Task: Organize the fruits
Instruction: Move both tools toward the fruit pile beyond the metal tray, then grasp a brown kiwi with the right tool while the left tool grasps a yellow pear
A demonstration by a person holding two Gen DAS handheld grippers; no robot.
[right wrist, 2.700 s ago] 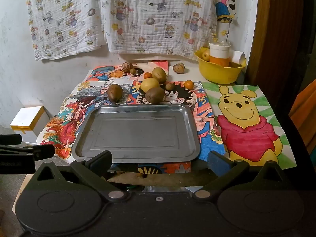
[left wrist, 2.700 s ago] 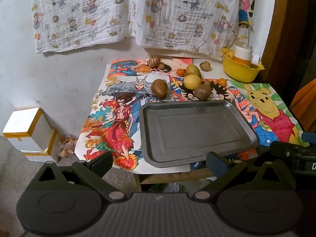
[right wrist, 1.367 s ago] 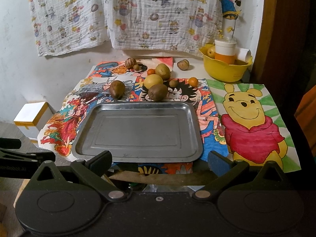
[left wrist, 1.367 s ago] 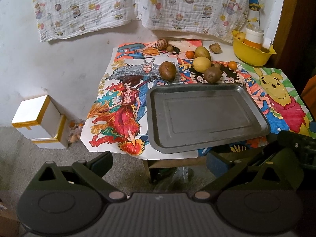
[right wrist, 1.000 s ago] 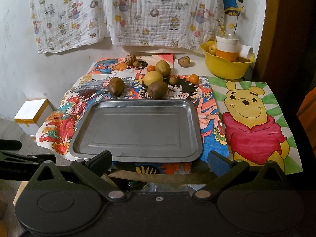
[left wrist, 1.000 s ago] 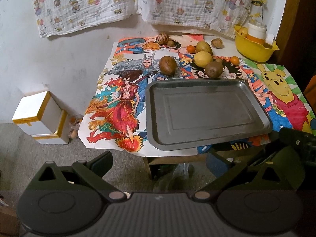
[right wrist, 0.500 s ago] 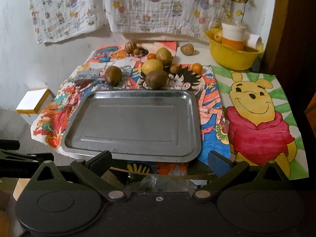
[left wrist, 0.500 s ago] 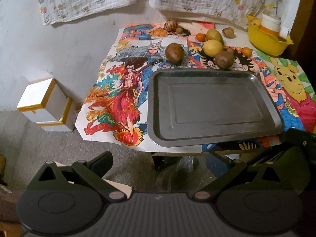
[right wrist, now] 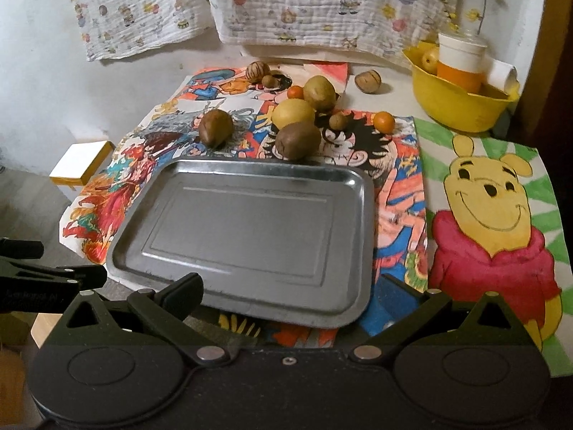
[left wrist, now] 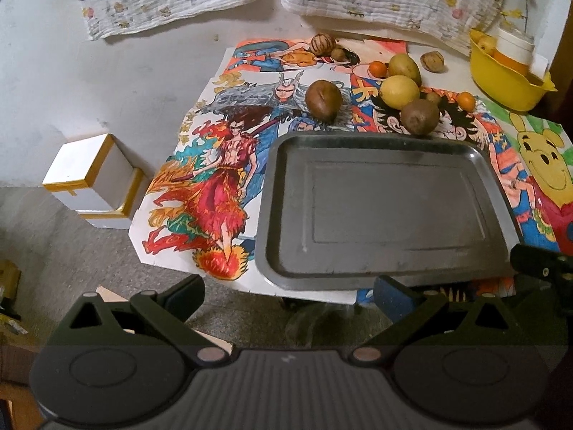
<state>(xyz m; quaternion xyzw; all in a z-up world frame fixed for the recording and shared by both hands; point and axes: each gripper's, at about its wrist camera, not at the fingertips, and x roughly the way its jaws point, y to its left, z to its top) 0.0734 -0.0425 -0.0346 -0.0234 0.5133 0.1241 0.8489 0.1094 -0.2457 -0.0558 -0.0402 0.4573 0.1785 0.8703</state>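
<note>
An empty grey metal tray (left wrist: 379,276) (right wrist: 243,297) lies on the near half of a small table. Behind it lie several loose fruits: a brown one (left wrist: 323,99) (right wrist: 216,128) at left, a yellow one (left wrist: 399,91) (right wrist: 293,112), a brown kiwi-like one (left wrist: 419,115) (right wrist: 298,139), a green-yellow one (right wrist: 319,91), small oranges (right wrist: 384,120) and walnut-like ones (right wrist: 367,80). My left gripper (left wrist: 288,292) is open and empty, off the table's near left corner. My right gripper (right wrist: 288,290) is open and empty over the tray's near edge.
A yellow bowl (right wrist: 458,104) with a white and orange cup stands at the back right. Cartoon drawings (right wrist: 494,215) cover the table. A patterned cloth (right wrist: 286,3) hangs on the wall behind. White boxes (left wrist: 93,179) sit on the floor at left.
Both grippers have risen and moved forward, so the table looks closer and is seen more from above. Nothing on the table has moved. Both grippers stay open.
</note>
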